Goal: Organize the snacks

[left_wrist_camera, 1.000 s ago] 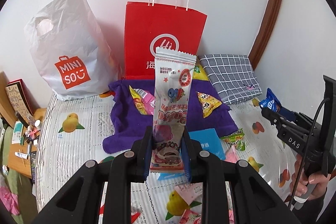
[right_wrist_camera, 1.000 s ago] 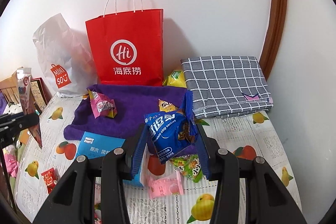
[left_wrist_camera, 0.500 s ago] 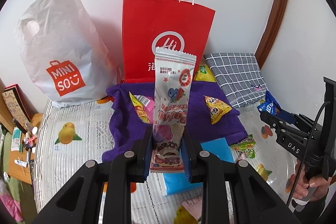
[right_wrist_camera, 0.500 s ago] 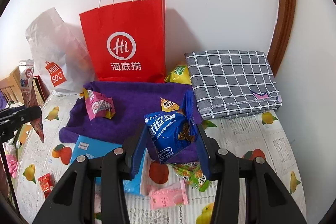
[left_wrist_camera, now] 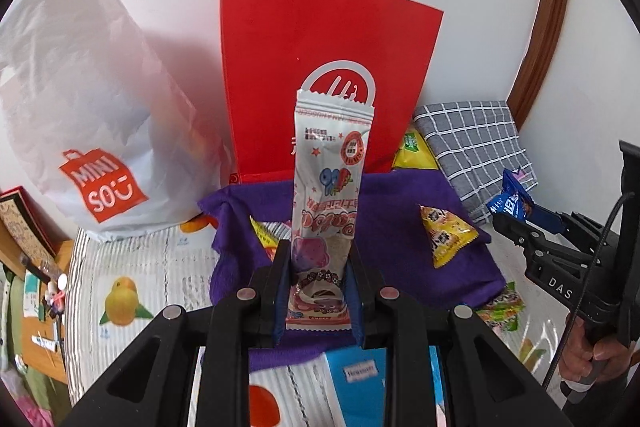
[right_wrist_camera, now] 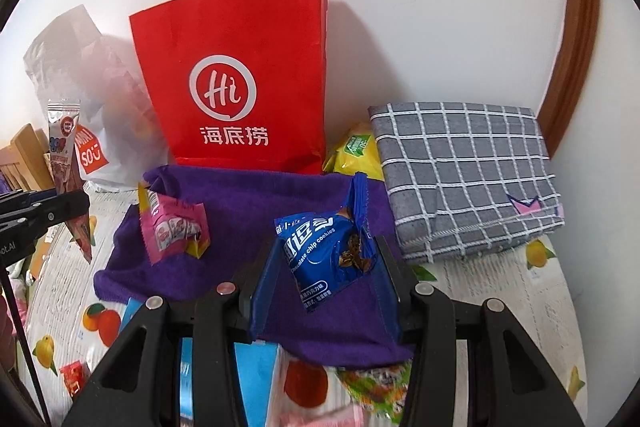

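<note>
My left gripper is shut on a tall white and pink snack packet and holds it upright in front of the red paper bag. My right gripper is shut on a blue chocolate chip cookie packet above the purple cloth. The right gripper and its blue packet show at the right of the left wrist view. The left gripper's packet shows at the left of the right wrist view. A pink packet and a yellow triangular packet lie on the cloth.
A white MINISO plastic bag stands left of the red bag. A folded grey checked cloth lies at the right by the wall, a yellow packet beside it. A blue box and small candies lie on the fruit-print tablecloth.
Both grippers have moved forward toward the red bag and the purple cloth, each keeping its packet. The bags and cloth now look larger and closer.
</note>
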`<action>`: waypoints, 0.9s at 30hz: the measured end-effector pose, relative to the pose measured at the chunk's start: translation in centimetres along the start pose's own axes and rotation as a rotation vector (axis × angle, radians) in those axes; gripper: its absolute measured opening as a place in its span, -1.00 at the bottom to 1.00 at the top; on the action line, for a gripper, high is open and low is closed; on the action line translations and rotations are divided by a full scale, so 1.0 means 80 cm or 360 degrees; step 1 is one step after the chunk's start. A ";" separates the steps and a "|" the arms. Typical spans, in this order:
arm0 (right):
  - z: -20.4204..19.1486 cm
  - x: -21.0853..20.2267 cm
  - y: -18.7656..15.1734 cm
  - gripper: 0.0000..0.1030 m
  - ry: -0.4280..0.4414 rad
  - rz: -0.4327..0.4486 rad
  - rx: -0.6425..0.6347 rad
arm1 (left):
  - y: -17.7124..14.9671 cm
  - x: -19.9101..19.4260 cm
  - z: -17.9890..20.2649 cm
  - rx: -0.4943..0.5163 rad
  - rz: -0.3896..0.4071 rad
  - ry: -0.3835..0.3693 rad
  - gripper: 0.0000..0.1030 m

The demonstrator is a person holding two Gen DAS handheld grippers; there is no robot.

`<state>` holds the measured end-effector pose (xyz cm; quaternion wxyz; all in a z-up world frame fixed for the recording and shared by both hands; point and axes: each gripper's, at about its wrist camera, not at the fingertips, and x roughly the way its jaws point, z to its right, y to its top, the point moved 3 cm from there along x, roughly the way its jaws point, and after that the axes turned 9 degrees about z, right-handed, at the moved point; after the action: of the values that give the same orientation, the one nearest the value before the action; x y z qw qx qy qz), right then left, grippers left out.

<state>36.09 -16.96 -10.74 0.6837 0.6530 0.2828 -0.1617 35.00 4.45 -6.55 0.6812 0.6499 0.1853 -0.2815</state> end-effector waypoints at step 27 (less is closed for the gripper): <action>0.002 0.095 -0.015 -0.13 0.0099 -0.0116 0.0011 | -0.028 0.086 -0.019 -0.0051 -0.0156 -0.0031 -0.54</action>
<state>41.38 -16.07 -16.28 0.6661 0.6493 0.3268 -0.1670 39.09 5.01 -12.68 0.6788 0.6263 0.2147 -0.3178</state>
